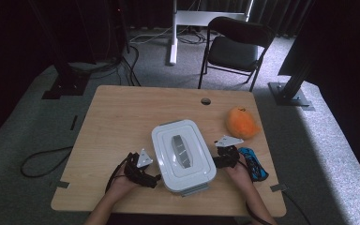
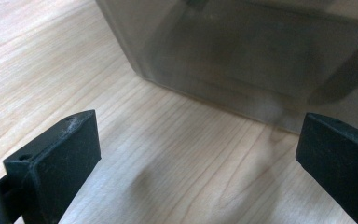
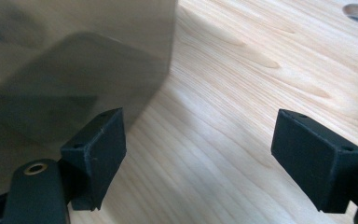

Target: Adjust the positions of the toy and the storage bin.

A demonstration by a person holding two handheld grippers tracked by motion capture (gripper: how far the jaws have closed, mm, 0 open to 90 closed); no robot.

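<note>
From above, a person at the table has a gripper on each side of a lidded white box, which sits with its long axis running away from the person, slightly slanted. The left gripper lies just beside the box's near left wall, jaws pointing in toward it; the right gripper lies just beside the right wall, likewise aimed inward. Both look about equally near, so neither hand has the clear lead. An orange plush and a blue thing lie beyond the right hand, away from the box. In the left gripper view, the jaws stand spread wide with only bare wood between them; the box rises straight ahead of them, its grey wall crossing the far end of the gap, close but apart from the pads. In the right gripper view, the jaws are also spread, nothing between them; the box lies ahead and to the left-hand jaw's side, its corner edge just past that pad, whether touching I cannot tell. I judge the coming move turns on both grippers closing in across the box's short width, each from its own side.
</note>
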